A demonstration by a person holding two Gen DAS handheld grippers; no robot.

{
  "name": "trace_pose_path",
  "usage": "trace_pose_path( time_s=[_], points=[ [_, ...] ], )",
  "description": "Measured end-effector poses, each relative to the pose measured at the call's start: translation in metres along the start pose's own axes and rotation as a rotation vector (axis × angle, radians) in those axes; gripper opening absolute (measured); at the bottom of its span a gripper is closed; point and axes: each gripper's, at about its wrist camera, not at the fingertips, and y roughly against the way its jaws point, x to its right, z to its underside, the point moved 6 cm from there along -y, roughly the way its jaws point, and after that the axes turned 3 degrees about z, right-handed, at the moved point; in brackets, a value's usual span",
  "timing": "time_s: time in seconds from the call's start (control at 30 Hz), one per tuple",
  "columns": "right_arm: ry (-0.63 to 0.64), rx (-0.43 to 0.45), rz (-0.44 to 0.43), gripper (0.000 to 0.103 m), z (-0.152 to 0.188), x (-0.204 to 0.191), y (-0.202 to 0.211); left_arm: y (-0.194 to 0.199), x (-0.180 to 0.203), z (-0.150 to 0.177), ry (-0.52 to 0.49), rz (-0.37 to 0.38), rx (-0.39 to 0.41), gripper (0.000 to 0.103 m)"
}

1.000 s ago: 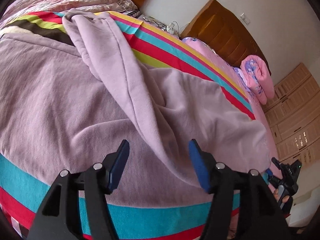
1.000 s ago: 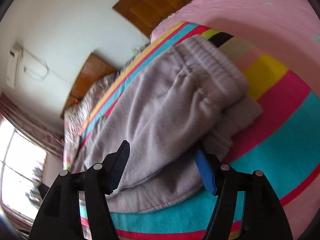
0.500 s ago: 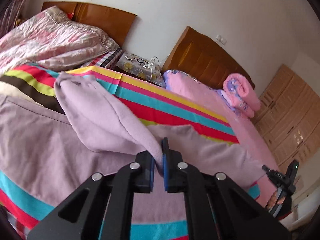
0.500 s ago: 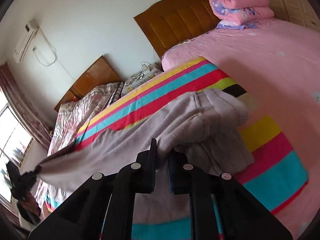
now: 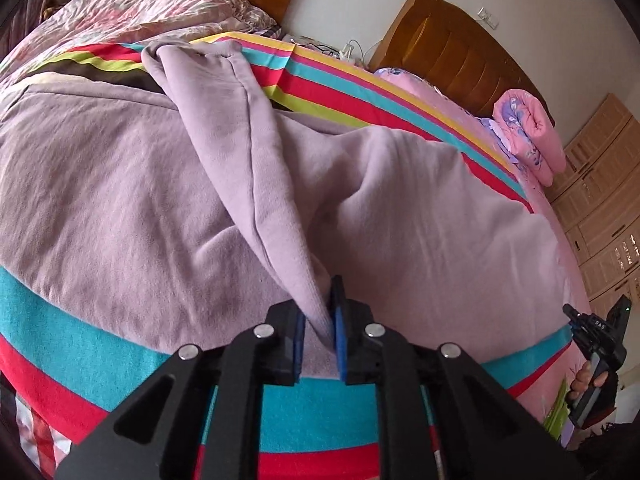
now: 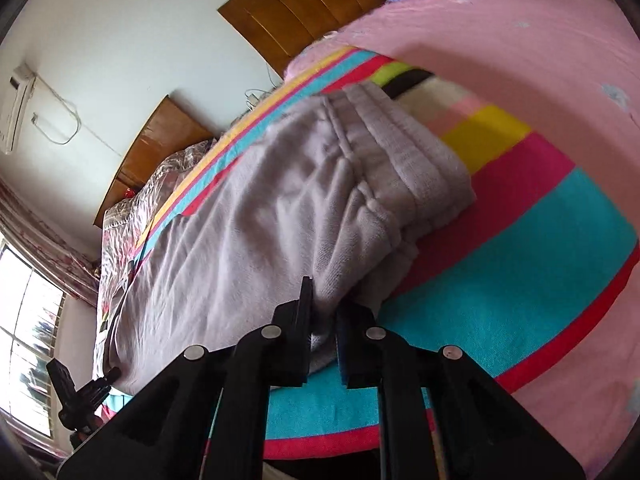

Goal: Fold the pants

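Lilac fleece pants [image 5: 120, 184] lie spread over a striped blanket [image 5: 100, 340] on a bed. One leg is turned back towards the far edge, and a ridge of its cloth runs down into my left gripper [image 5: 319, 312]. Its jaws are opening, and the blue pads still pinch that fold. In the right wrist view the ribbed waistband [image 6: 400, 148] is at the far end of the pants [image 6: 260, 220]. My right gripper [image 6: 325, 308] is shut on a bunched edge just below it. Each view shows the other gripper at its edge: the right gripper [image 5: 596, 344] and the left gripper [image 6: 80, 396].
The blanket [image 6: 520, 260] lies across a pink-sheeted bed [image 6: 520, 60] with a wooden headboard [image 5: 452, 44] and a rolled pink quilt [image 5: 528, 132]. A second bed with a floral cover [image 5: 140, 8] stands beside it. A wardrobe [image 5: 600, 200] is at the right, a window [image 6: 28, 340] at the left.
Both grippers went from open over the pants to shut on folds of cloth. They rose with the cloth half a second ago and now sit lower, close over the bed.
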Motion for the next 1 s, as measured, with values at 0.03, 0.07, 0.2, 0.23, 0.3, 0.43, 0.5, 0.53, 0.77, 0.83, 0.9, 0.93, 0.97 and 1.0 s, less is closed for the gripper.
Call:
trace_pose_path(
  time_s=[0.03,0.07,0.2,0.23,0.3,0.43,0.5,0.53,0.77,0.83,0.9,0.93,0.97,1.0],
  points=[
    [-0.018,-0.003,-0.008,0.014,0.003,0.003,-0.004,-0.002,-0.002,0.001,0.014,0.003,-0.001,0.030],
    [-0.030,0.004,-0.020,0.016,0.007,0.002,-0.006,-0.003,-0.004,0.002,0.030,0.009,-0.004,0.037],
    [-0.053,-0.020,-0.078,0.031,0.022,-0.009,-0.001,0.005,0.000,0.004,0.099,0.097,0.015,0.056],
    [-0.051,-0.029,-0.091,0.032,0.025,-0.012,0.000,0.006,0.003,0.002,0.093,0.103,0.022,0.056],
    [-0.052,-0.066,-0.134,0.032,0.036,-0.021,-0.002,0.007,0.007,0.001,0.084,0.108,0.025,0.056],
    [-0.027,-0.107,-0.185,0.032,0.052,-0.042,-0.013,-0.001,0.013,0.001,0.083,0.106,0.011,0.054],
    [-0.010,-0.094,-0.169,0.023,0.054,-0.047,-0.018,-0.003,0.013,0.004,0.076,0.096,0.012,0.036],
    [-0.002,-0.091,-0.162,0.018,0.053,-0.048,-0.018,-0.004,0.014,0.004,0.064,0.081,0.010,0.015],
    [0.043,-0.067,-0.116,0.009,0.055,-0.049,0.000,0.000,0.007,0.001,0.039,0.040,0.034,0.008],
    [0.026,-0.097,-0.085,0.008,0.065,-0.037,-0.011,-0.008,0.004,0.002,0.032,0.012,0.022,0.008],
    [0.007,-0.086,-0.095,0.008,0.064,-0.036,-0.008,-0.009,0.003,0.002,0.041,0.007,0.018,0.009],
    [0.015,-0.074,-0.099,0.008,0.062,-0.039,-0.003,-0.006,0.003,0.001,0.048,0.016,0.028,0.009],
    [0.032,-0.065,-0.099,0.008,0.061,-0.040,0.002,-0.004,0.004,-0.001,0.049,0.019,0.039,0.009],
    [0.051,-0.058,-0.098,0.008,0.060,-0.044,0.006,-0.002,0.004,-0.002,0.048,0.019,0.050,0.011]
  ],
)
